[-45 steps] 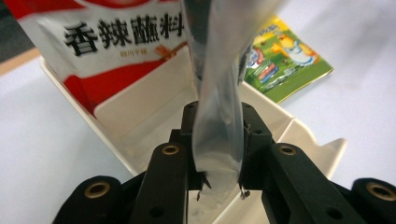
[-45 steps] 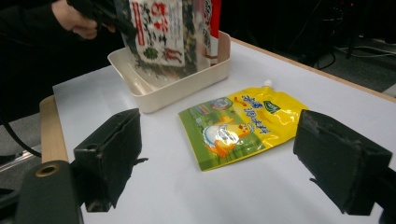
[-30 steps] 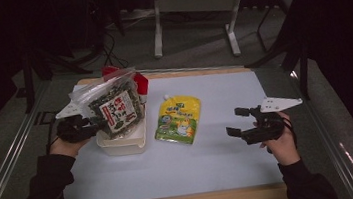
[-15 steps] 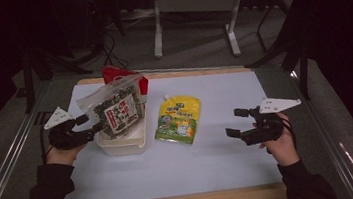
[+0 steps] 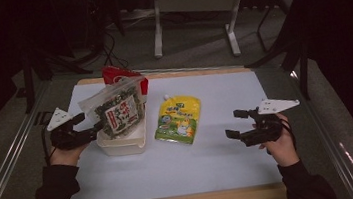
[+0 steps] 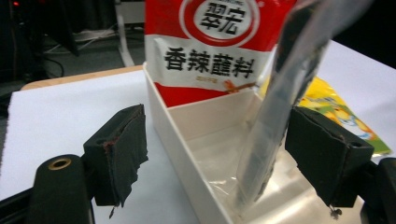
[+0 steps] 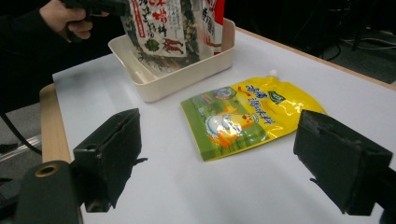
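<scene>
- The left gripper point(image 5: 85, 134) sits at the left wall of the white tub point(image 5: 122, 145), and its jaws have just been opening. They stand spread now.
- In the left gripper view the clear seaweed bag point(image 6: 275, 112) stands between the pads, close to the right one. I'd say it is let go: a thin gap seems to show there, though it's a close call.
- That bag stands on its bottom edge in the tub, long axis up and tipped a little, leaning back toward the red sauce packet point(image 6: 212, 46) behind it, which is also upright in the tub.
- The bag is glossy crinkled film with dark flakes inside; the tub is smooth hard plastic, rectangular, with straight walls.
- What the next move likely turns on: the yellow-green spout pouch point(image 5: 178, 119) lies flat on the white counter point(image 5: 222, 164) just right of the tub, between the two hands, with its spout pointing away from the person.
- The right gripper point(image 5: 237, 122) hovers well apart from it, jaws spread wide with nothing between them. In the right gripper view the pouch point(image 7: 247, 116) lies straight ahead of the jaws, a soft, shiny, flat thing.
- Both hands have a fair claim on it; the right one faces it squarely.
</scene>
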{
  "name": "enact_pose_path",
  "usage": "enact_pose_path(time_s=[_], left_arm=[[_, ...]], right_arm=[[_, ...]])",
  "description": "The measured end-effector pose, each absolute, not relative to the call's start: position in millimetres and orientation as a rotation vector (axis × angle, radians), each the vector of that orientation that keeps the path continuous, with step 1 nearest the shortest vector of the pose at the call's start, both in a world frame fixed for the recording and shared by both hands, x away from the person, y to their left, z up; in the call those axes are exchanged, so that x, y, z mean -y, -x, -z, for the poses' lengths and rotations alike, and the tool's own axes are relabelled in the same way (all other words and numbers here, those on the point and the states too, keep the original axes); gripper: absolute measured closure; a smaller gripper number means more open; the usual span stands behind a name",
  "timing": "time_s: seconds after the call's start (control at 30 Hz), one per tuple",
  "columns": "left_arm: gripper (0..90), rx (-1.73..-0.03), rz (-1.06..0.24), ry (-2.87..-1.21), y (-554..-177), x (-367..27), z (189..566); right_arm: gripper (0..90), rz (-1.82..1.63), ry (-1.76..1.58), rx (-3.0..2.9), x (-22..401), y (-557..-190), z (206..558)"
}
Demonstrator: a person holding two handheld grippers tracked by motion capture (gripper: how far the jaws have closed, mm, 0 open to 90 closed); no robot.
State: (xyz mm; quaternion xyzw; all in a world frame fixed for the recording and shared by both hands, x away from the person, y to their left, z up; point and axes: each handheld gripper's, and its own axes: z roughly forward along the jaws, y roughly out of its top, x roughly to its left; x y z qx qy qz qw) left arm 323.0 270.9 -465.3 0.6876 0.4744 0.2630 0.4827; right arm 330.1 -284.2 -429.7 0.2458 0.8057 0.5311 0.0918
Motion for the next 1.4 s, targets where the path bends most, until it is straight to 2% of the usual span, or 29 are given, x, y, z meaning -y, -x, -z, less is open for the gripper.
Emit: enact_pose_path(time_s=[0.3,0.53,0.7,0.8,1.0,1.13,1.4], left_arm=[[22.7,-1.262,-0.670,-1.637,-340,-276,479],[21.2,-1.254,-0.659,-1.635,-337,-275,478],[15.3,-1.223,-0.638,-1.633,-324,-274,472],[15.0,-1.192,-0.615,-1.633,-315,-272,470],[3.8,-1.147,-0.573,-1.664,-294,-261,467],[3.3,-1.094,-0.589,-1.649,-276,-249,466],[3.3,-0.994,-0.501,-1.666,-246,-216,471]], right_arm=[[16.2,-1.600,-0.726,-2.396,285,-332,431],[16.4,-1.585,-0.715,-2.398,285,-331,429],[16.2,-1.581,-0.718,-2.406,285,-330,429],[15.5,-1.580,-0.726,-2.398,286,-330,428],[13.8,-1.569,-0.702,-2.371,286,-331,429],[13.8,-1.493,-0.726,-2.408,282,-330,431],[12.1,-1.489,-0.777,-2.405,275,-332,437]])
